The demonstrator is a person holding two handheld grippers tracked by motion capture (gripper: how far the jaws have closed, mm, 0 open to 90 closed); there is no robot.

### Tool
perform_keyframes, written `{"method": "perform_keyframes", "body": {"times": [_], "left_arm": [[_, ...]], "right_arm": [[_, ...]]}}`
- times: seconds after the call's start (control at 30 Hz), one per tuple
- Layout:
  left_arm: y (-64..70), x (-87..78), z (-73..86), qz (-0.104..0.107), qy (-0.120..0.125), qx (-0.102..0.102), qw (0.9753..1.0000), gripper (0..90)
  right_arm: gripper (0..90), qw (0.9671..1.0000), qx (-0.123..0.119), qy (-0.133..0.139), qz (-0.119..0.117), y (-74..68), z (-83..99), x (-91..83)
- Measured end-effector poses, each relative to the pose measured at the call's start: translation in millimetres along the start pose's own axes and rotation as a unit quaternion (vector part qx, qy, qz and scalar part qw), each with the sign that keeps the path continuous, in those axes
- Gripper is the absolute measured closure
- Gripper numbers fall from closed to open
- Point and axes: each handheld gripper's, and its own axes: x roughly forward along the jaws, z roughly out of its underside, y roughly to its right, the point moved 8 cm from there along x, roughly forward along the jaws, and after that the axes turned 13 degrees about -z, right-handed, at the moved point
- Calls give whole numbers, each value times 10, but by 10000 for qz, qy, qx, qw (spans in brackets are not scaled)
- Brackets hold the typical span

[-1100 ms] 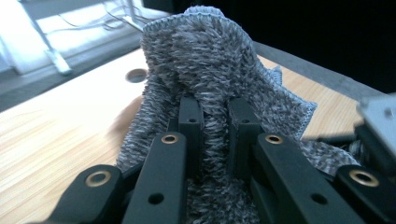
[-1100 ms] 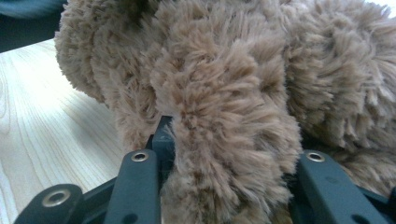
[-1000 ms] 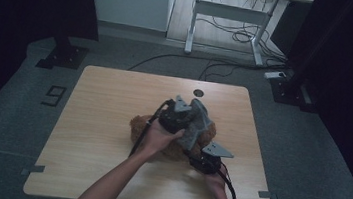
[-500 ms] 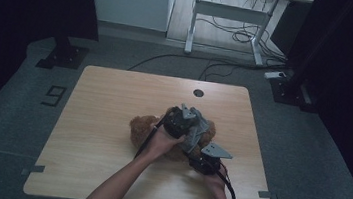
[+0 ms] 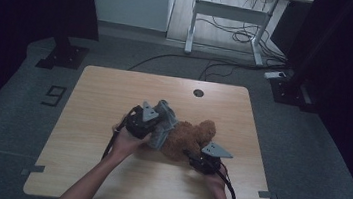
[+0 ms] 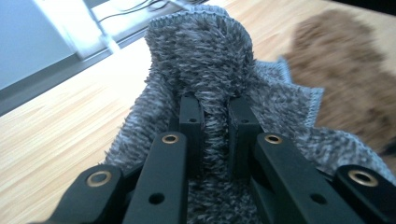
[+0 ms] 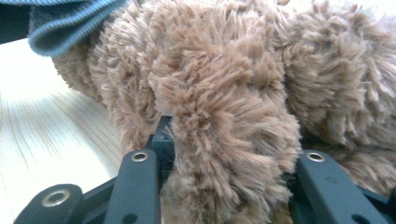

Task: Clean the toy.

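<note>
From the high view I see the brown plush toy [image 5: 191,139] lying on the table [image 5: 115,92], with the left gripper [image 5: 157,127] at its left side and the right gripper [image 5: 197,158] just in front of it. In the left gripper view my jaws pinch a fold of the grey cloth [image 6: 210,74] beside the toy. In the right gripper view my jaws clamp a limb of the toy [image 7: 224,154].

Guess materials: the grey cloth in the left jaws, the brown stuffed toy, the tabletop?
Grey looped-pile cloth: seemingly terry or chenille knit, matte, with a stitched hem edge. Brown shaggy stuffed toy: probably synthetic plush, long tufted fibres. Pale tabletop: wood-grain surface, likely laminate or veneer, smooth with a slight sheen.
</note>
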Motion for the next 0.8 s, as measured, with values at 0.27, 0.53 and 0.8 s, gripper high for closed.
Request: {"method": "perform_keyframes", "body": {"times": [0.27, 0.53, 0.8], "left_arm": [[-573, 46, 501, -211, -367, -657, 9969, 789], [-164, -251, -52, 330, 298, -451, 9980, 787], [738, -148, -747, 893, 450, 29, 9950, 785]], "right_arm": [[584, 10000, 51, 34, -40, 4, 5, -1], [583, 9999, 95, 48, -38, 18, 6, -6], [583, 10000, 59, 52, -31, 12, 9, -9]]}}
